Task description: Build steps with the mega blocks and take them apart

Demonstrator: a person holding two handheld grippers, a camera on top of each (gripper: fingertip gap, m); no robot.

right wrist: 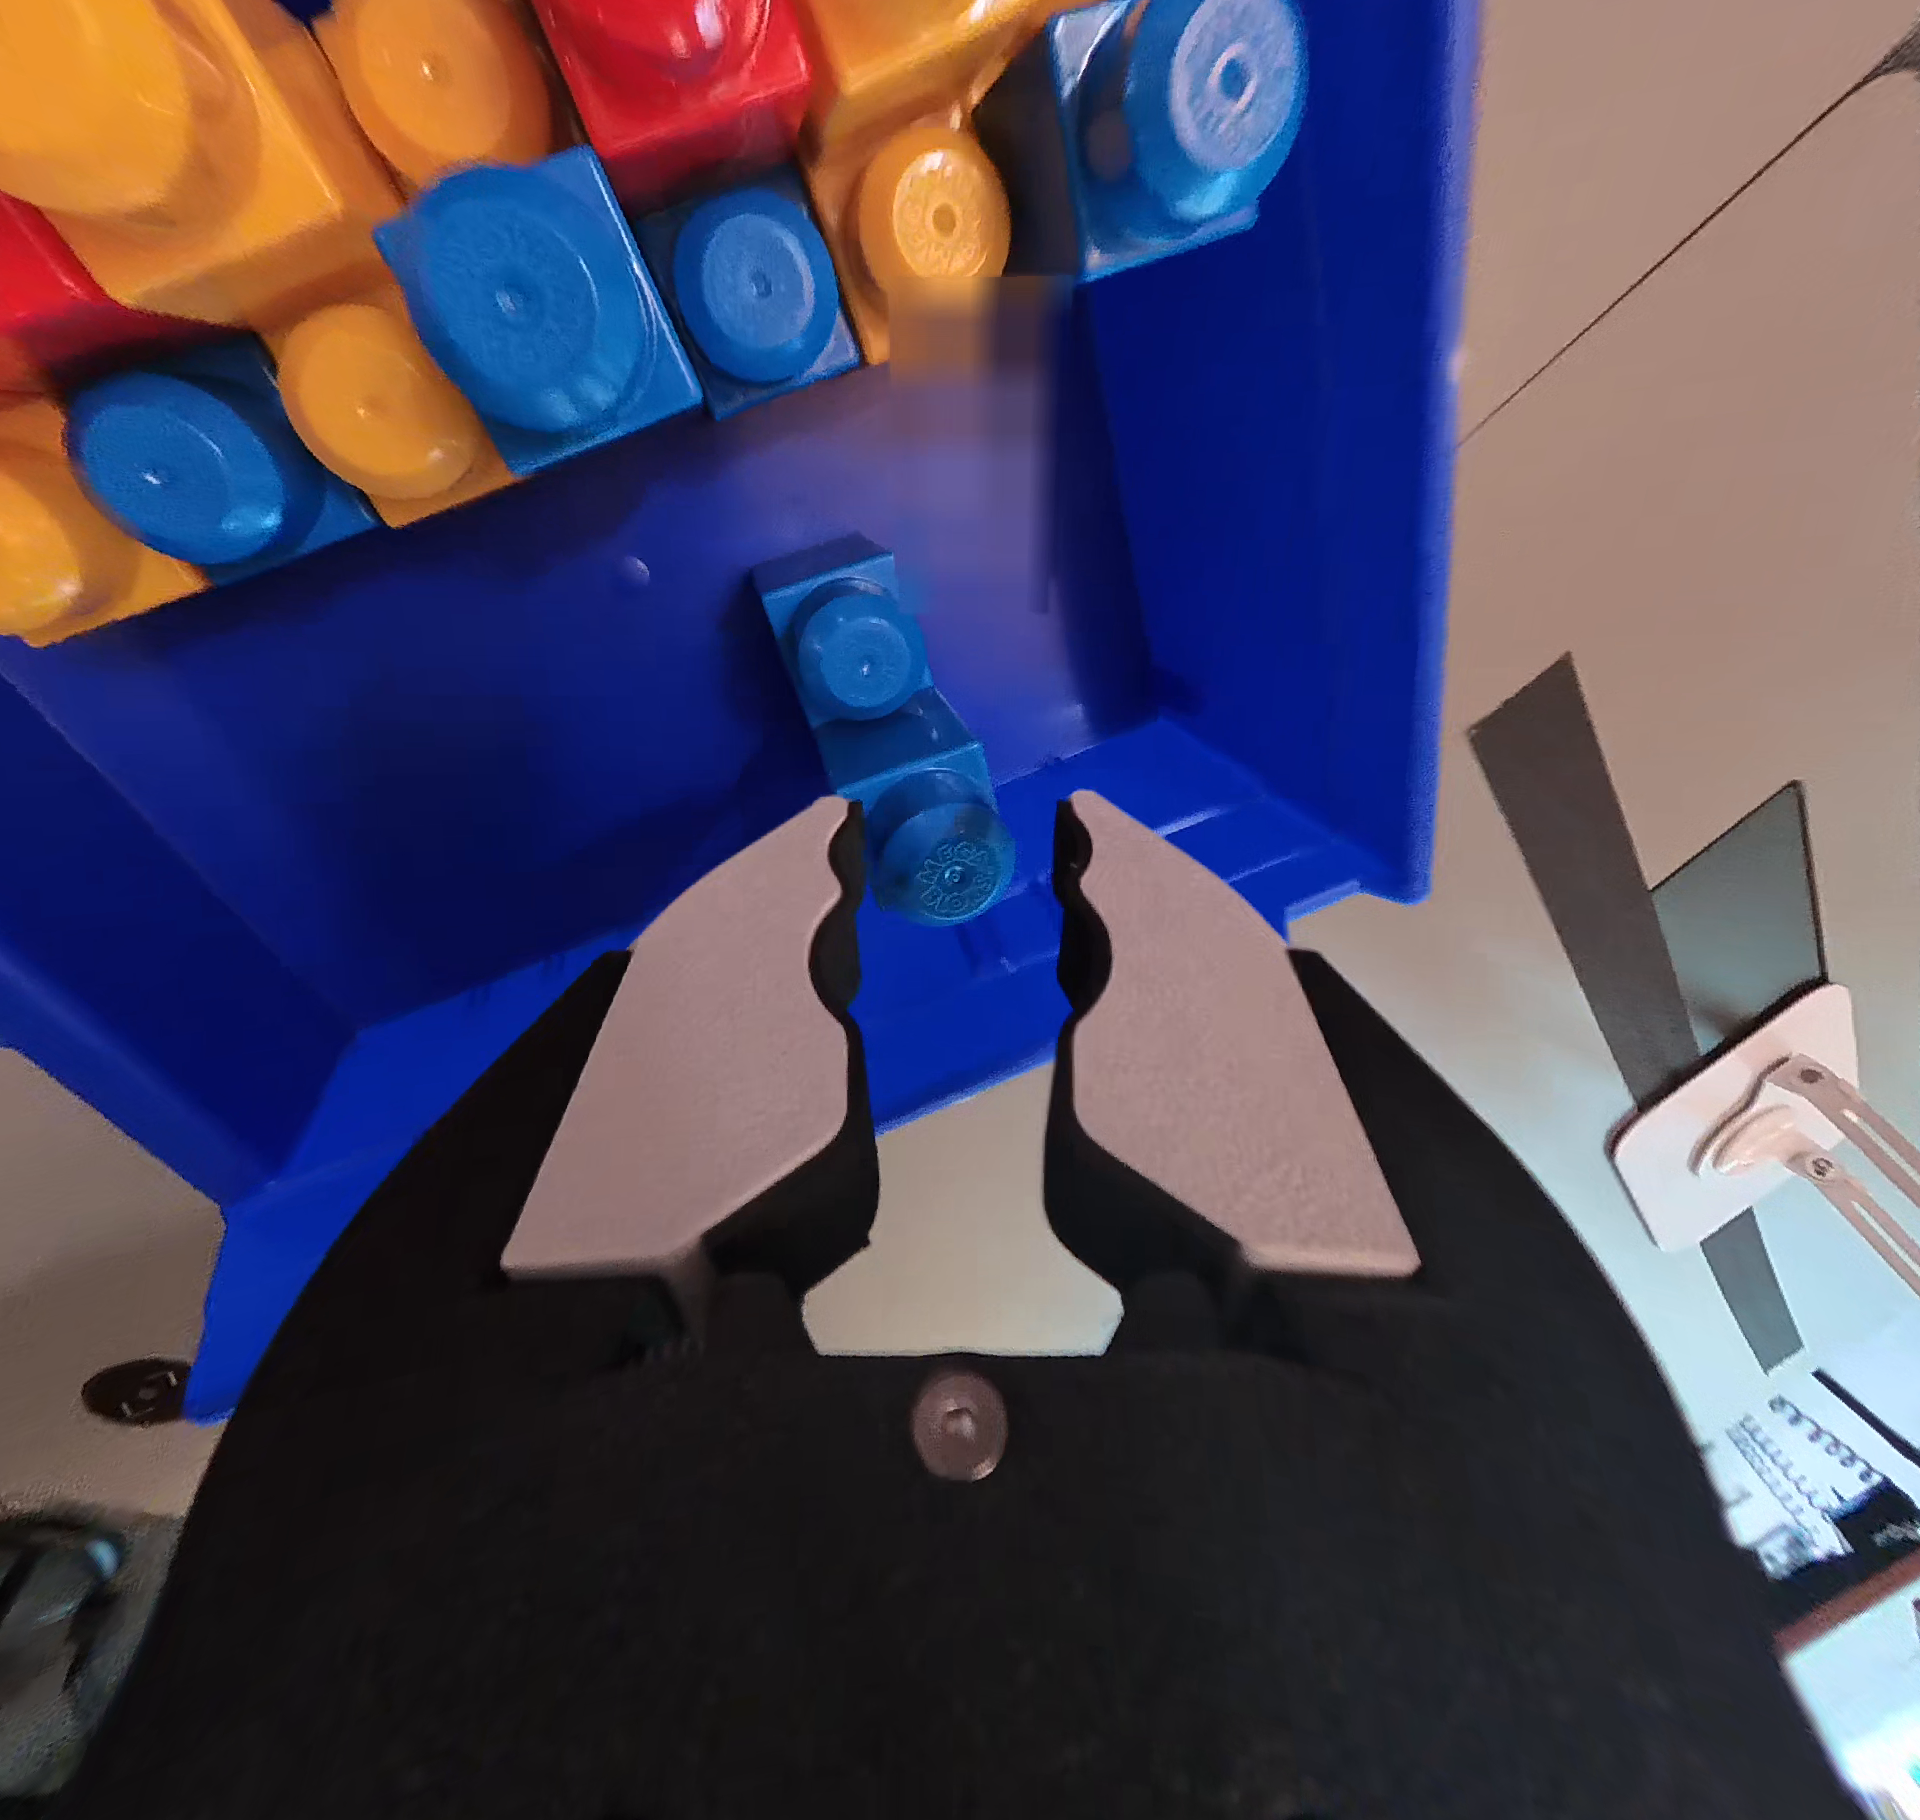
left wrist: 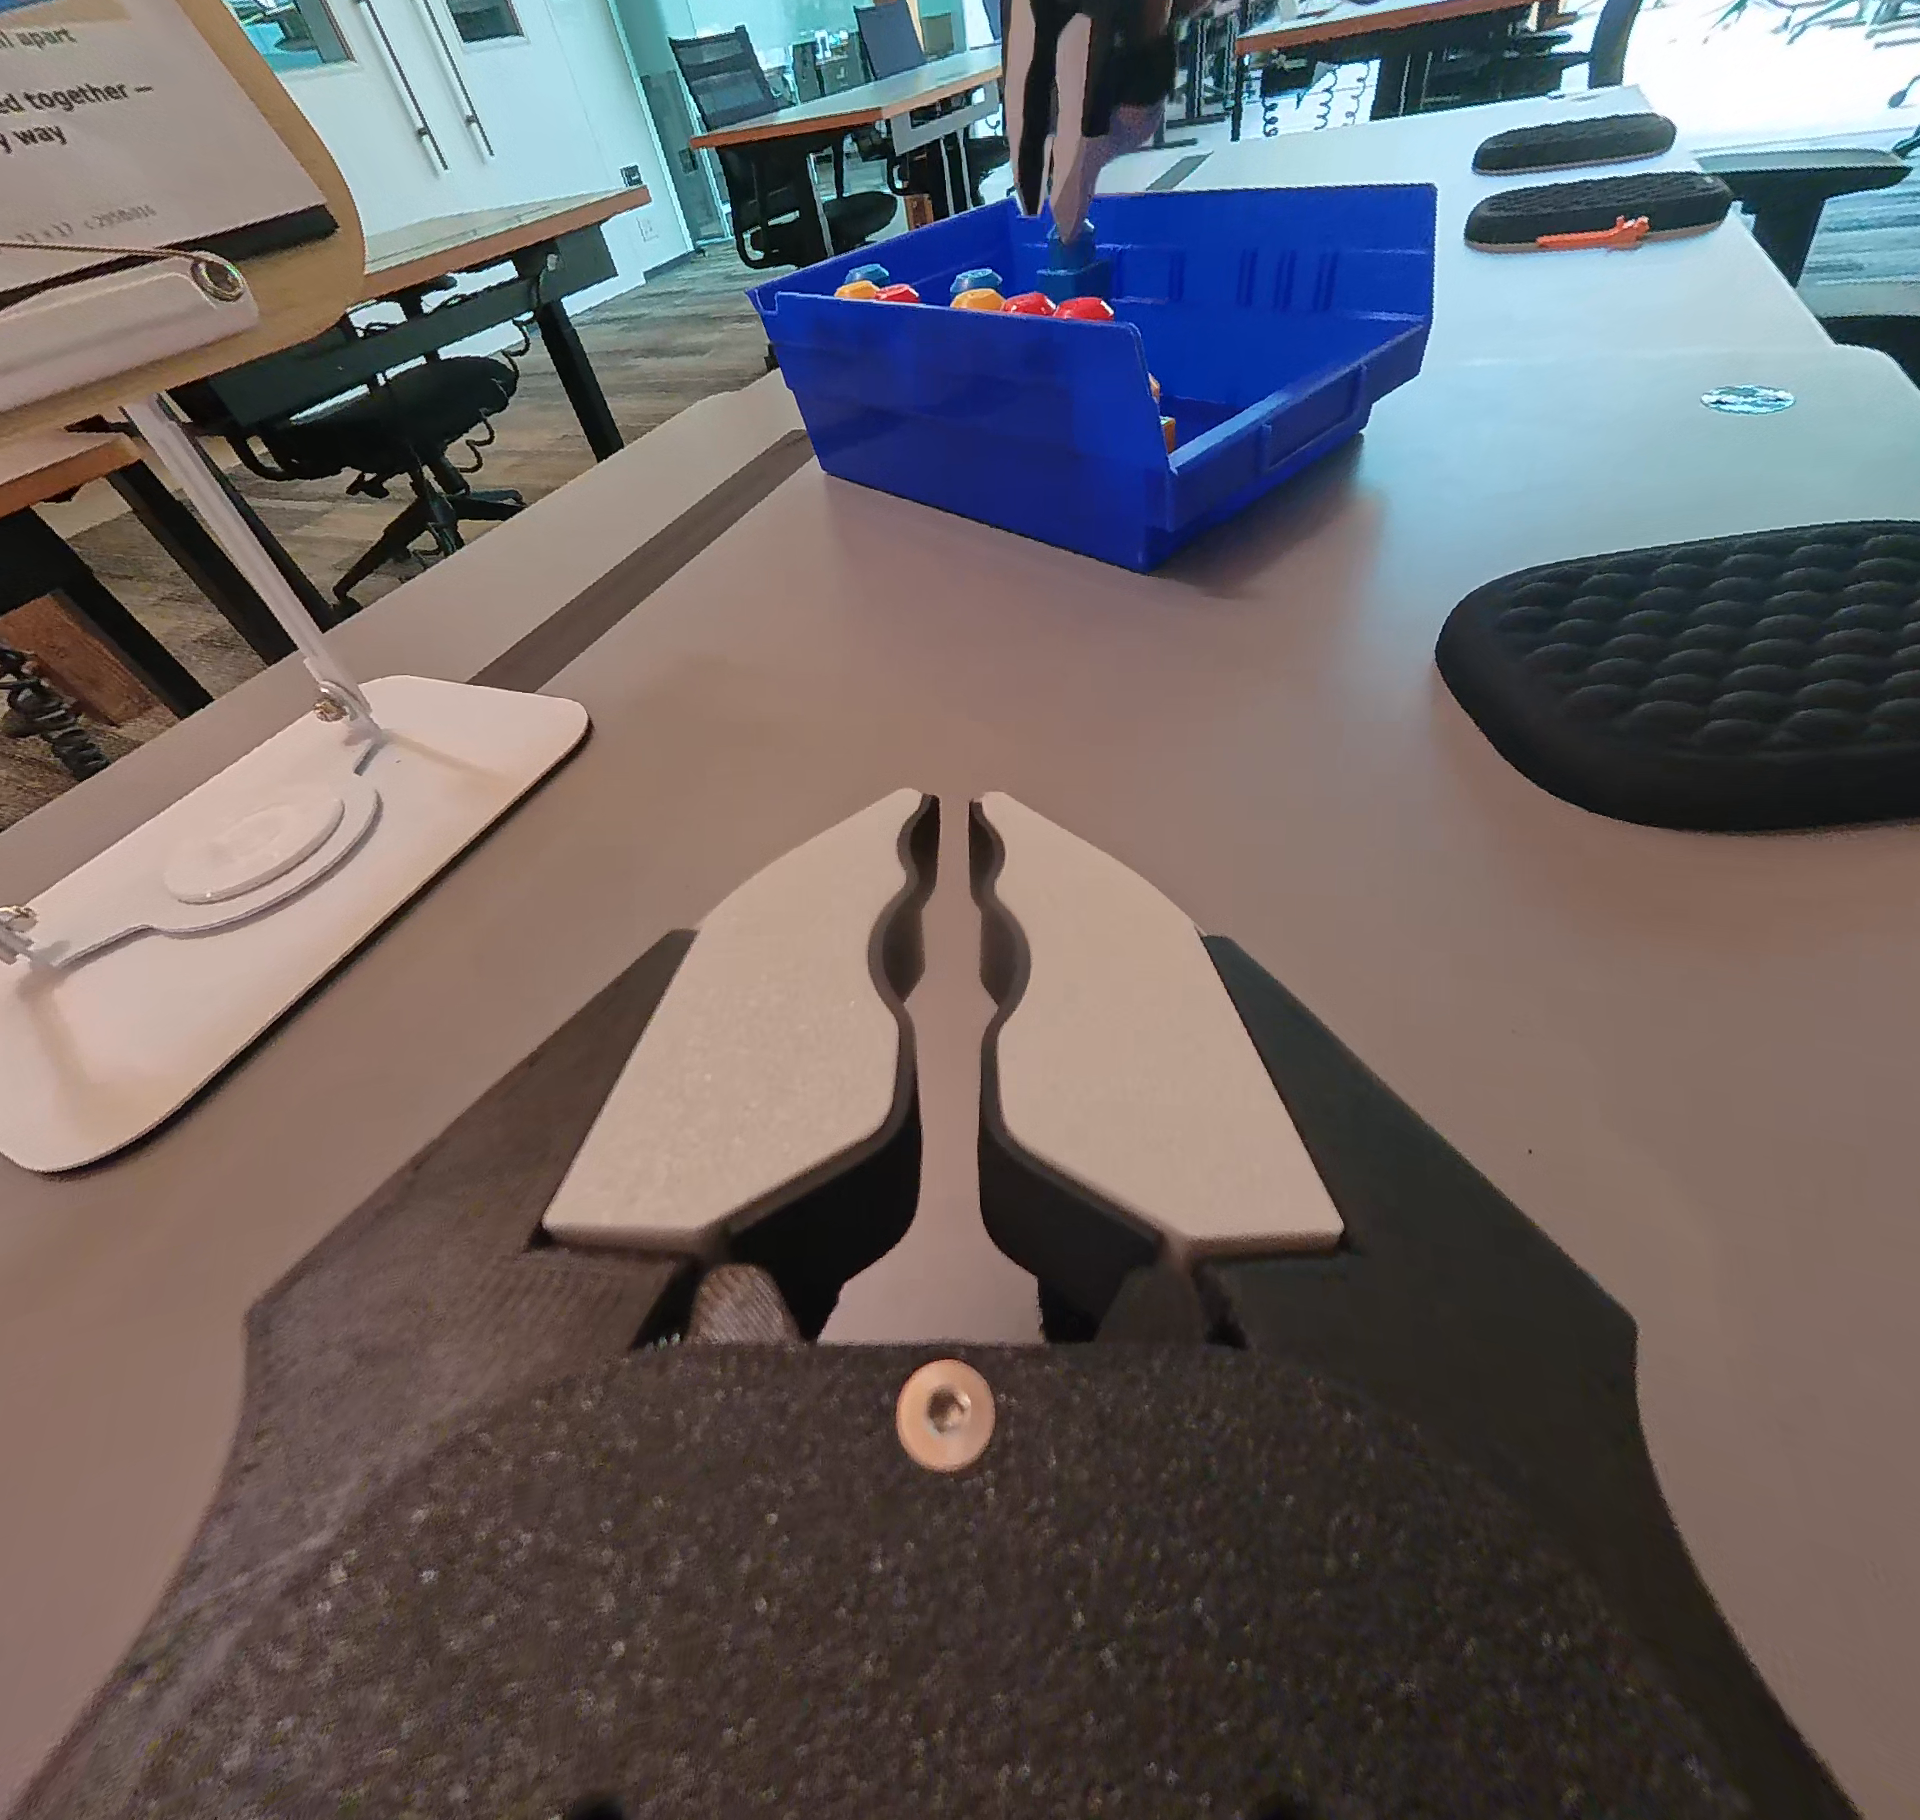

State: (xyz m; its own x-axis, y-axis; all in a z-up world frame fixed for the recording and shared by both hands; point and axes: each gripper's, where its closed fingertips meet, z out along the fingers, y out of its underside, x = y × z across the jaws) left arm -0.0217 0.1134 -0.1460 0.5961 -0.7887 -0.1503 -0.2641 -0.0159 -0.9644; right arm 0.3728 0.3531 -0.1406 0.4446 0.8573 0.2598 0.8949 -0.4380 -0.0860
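Grey table [left wrist: 1195, 731] fills the frame; blue bin [left wrist: 1247, 440] upper centre holds red, orange and blue mega blocks [right wrist: 520, 295]. Left gripper [left wrist: 954, 814], lower centre, rests low over bare table, fingers nearly closed, empty. Right gripper [right wrist: 951, 814] points down into bin, released, jaws around a two-stud blue block [right wrist: 883, 710], not clamping it.

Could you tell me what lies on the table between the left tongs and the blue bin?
Nothing: in the left wrist view, bare grey table separates the left tongs from the blue bin.
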